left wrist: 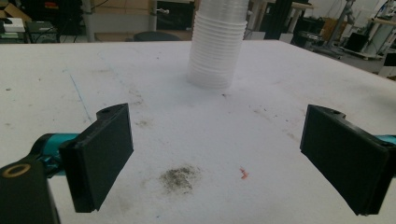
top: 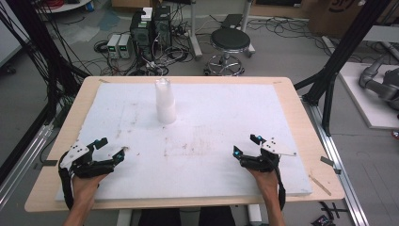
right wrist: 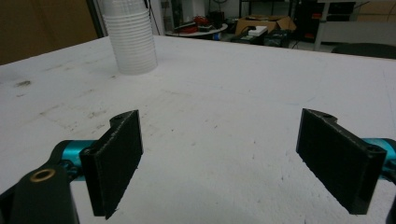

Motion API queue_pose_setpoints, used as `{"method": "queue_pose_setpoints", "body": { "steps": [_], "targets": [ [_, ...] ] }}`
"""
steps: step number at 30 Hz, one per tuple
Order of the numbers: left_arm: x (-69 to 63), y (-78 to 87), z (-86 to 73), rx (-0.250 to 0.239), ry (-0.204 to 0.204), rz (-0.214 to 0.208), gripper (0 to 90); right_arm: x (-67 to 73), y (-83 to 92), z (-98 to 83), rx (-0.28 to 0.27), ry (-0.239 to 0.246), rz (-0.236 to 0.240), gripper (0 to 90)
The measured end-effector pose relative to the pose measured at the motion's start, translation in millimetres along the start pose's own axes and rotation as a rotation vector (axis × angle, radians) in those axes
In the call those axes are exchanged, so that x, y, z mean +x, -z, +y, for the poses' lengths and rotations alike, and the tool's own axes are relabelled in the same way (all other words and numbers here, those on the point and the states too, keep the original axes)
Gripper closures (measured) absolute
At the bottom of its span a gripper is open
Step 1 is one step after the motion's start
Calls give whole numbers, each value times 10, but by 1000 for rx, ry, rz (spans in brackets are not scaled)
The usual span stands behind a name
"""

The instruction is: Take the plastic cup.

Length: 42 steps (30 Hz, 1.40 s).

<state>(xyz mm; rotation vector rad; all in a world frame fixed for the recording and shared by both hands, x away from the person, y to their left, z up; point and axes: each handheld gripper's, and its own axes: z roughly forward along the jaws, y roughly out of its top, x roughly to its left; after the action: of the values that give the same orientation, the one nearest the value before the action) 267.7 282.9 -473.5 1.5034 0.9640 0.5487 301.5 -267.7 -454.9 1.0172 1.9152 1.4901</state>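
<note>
Nothing looks begun. The stack of cups (top: 165, 102) stands upright and whole on the white foam board (top: 226, 136), toward twelve o'clock from the board's middle, with no cup lifted off or set apart.

The left gripper (top: 109, 149) rests at about eight o'clock and the right gripper (top: 246, 145) at about four o'clock — both well apart from the stack, jaws spread wide with nothing between them. The left gripper view looks across stained foam to the stack (left wrist: 217, 44) straight ahead; in the right gripper view it (right wrist: 130, 39) sits off at eleven o'clock.

My reading — the reach, the grasp and any separating of cups all remain to do.
</note>
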Motion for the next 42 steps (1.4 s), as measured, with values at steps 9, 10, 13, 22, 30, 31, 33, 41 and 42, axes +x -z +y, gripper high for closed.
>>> {"method": "queue_pose_setpoints", "body": {
  "steps": [9,10,13,22,30,31,33,41,42],
  "targets": [
    [-18,-1,1,3,-18,-1,93,34,-31,10,35,30,-7,146],
    [-16,1,1,3,-16,-2,93,36,-34,10,34,40,-9,146],
    [-12,2,1,1,-15,-7,92,53,-42,12,45,52,-10,146],
    [42,53,204,-29,-19,-11,92,49,-33,9,36,47,-10,147],
    [161,-1,931,-59,-47,-66,92,42,-42,12,42,47,-9,147],
    [161,-1,931,-59,-47,-66,92,42,-41,12,42,46,-8,146],
    [176,-61,1105,-43,-70,-83,92,42,-37,11,42,35,-6,147],
    [170,-382,1542,-27,-117,-133,92,21,-61,20,62,31,7,147],
    [167,-466,1609,-19,-126,-147,92,22,-58,19,62,30,8,147]
  ]
}}
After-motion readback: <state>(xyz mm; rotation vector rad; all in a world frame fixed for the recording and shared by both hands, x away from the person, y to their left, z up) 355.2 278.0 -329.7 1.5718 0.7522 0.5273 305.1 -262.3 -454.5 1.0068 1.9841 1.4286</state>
